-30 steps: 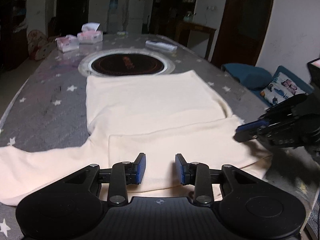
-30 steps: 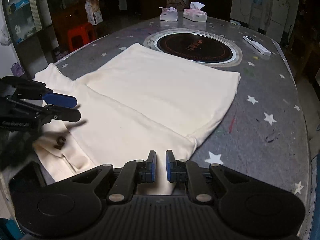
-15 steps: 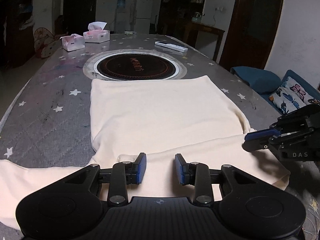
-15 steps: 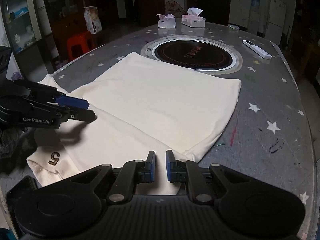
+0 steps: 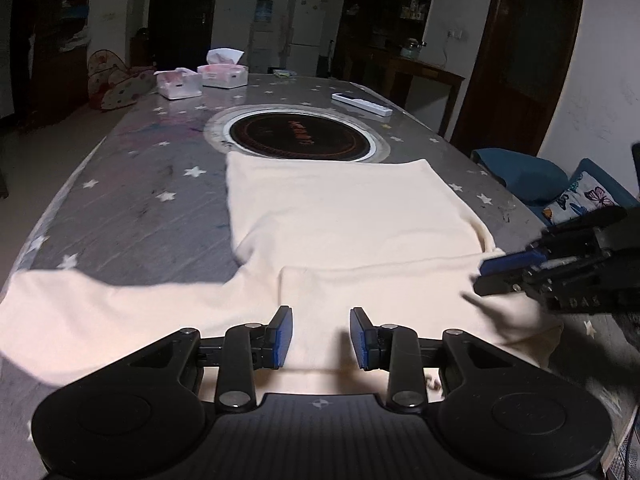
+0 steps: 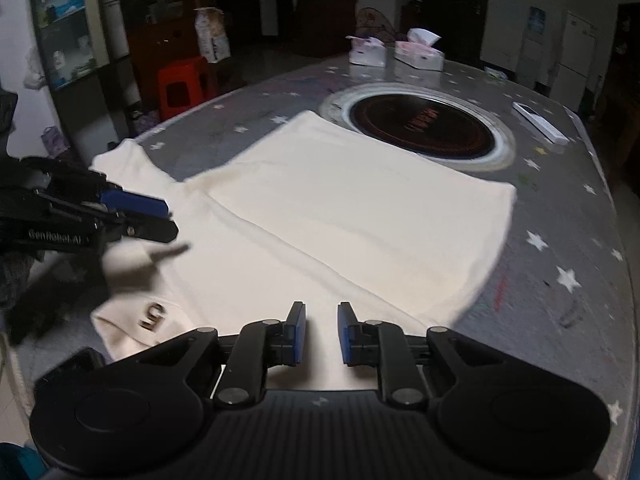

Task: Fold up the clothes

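Note:
A cream shirt [image 5: 344, 216] lies flat on the grey star-patterned table [image 5: 132, 216]. One sleeve is folded across its near part, and the other sleeve [image 5: 80, 304] stretches out to the left. A small "5" mark [image 6: 154, 316] shows on the near corner. My left gripper [image 5: 321, 336] hovers open over the shirt's near edge with nothing between its fingers. My right gripper [image 6: 322, 332] hangs over the opposite end of that edge. Its jaws are opening and no cloth is pinched between them. Each gripper appears in the other's view, the right gripper [image 5: 504, 276] and the left gripper [image 6: 148, 216].
A round black hob [image 5: 300, 136] is set into the table just beyond the shirt. Two tissue boxes [image 5: 222, 74] and a white remote [image 5: 362, 104] sit farther back. A red stool [image 6: 182, 88] stands off one side, and blue cushions [image 5: 524, 176] lie off the other.
The right gripper's jaws have spread apart a little. Both hands have drifted slightly along the shirt's near edge. The left gripper's gap is the same.

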Available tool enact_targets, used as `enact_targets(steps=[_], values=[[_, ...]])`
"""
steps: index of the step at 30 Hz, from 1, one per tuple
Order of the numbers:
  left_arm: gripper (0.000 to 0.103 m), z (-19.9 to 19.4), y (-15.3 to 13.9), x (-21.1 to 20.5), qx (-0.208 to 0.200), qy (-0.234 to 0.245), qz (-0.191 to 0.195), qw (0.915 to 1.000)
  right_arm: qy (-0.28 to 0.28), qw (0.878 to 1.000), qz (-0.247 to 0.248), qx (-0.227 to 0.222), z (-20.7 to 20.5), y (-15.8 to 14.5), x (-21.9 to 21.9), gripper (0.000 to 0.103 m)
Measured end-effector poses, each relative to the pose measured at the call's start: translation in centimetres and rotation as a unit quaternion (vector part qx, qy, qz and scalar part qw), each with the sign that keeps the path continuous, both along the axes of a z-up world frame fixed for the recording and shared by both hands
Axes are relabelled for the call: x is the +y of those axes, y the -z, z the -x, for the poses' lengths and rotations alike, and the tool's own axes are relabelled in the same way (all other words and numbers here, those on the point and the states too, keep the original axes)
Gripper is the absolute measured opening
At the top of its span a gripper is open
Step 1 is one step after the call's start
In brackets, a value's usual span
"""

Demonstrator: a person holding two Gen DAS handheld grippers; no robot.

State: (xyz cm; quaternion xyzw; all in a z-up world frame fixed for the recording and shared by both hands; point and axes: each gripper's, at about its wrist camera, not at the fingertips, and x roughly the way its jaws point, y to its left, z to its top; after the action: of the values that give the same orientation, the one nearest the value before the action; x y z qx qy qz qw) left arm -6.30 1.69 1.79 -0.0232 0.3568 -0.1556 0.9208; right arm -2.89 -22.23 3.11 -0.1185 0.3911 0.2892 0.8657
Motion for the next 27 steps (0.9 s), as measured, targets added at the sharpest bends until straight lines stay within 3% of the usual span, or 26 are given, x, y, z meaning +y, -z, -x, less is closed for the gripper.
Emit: enact_targets(steps=[11, 17, 21, 27], values=[[0.033, 1.2, 0.7, 1.7, 0.008, -0.015, 0.011, 0.9998, -0.028, 0.999, 0.019, 0.017, -3.0, 1.4, 5.1, 0.018], [0.034, 2.5, -0.1, 5.3, -0.009, -0.075, 0.018, 0.9969, -0.067, 0.998, 0.008, 0.009, -1.8, 0.2, 6.7, 0.018], [0.036, 2.9, -0.1, 8.7, -0.009, -0.149, 0.013, 0.9887, -0.097, 0.995, 0.002, 0.009, -0.9, 0.2, 8.6, 0.019], [0.039, 2.7, 0.2, 13.8, -0.005, -0.261, -0.004, 0.9654, -0.118, 0.993, 0.013, 0.016, -0.6, 1.4, 10.9, 0.02]])
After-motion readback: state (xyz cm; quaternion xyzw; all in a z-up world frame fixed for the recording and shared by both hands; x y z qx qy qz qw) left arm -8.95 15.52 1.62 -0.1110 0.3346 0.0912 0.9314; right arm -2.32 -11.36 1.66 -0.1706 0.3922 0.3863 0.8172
